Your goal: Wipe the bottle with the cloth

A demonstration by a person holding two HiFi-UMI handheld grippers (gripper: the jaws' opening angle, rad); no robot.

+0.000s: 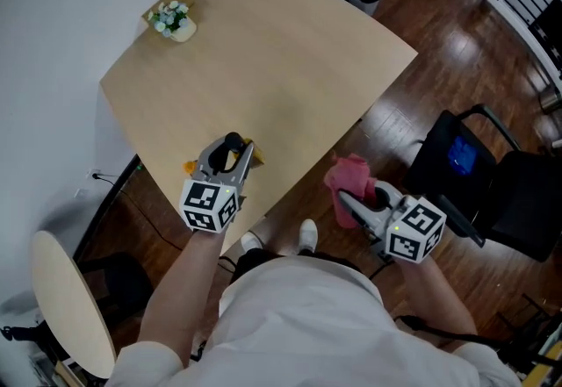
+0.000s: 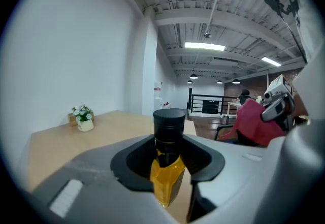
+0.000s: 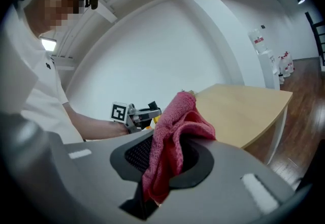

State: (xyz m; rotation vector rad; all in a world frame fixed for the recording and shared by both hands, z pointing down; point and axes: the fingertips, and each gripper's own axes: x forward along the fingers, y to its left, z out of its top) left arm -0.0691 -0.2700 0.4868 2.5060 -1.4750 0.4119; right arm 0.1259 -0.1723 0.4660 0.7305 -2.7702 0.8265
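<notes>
Near edge of pale wooden table (image 1: 263, 69), left: left gripper (image 1: 230, 155) clamps small amber bottle with black cap (image 2: 166, 162), neck standing clear for wiping.
Off-table, right: right gripper (image 1: 356, 201) pinches bunched pink terry cloth (image 3: 170, 136), well apart from bottle.
Roles, likely: left steadies, right wipes; no contact yet.

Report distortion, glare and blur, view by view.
Head view: even light, sheen on the wood floor, little distortion. Left gripper view: fisheye, black corners, ceiling lights glaring, bottle sharp. Right gripper view: same fisheye, white wall bright, cloth slightly soft.
</notes>
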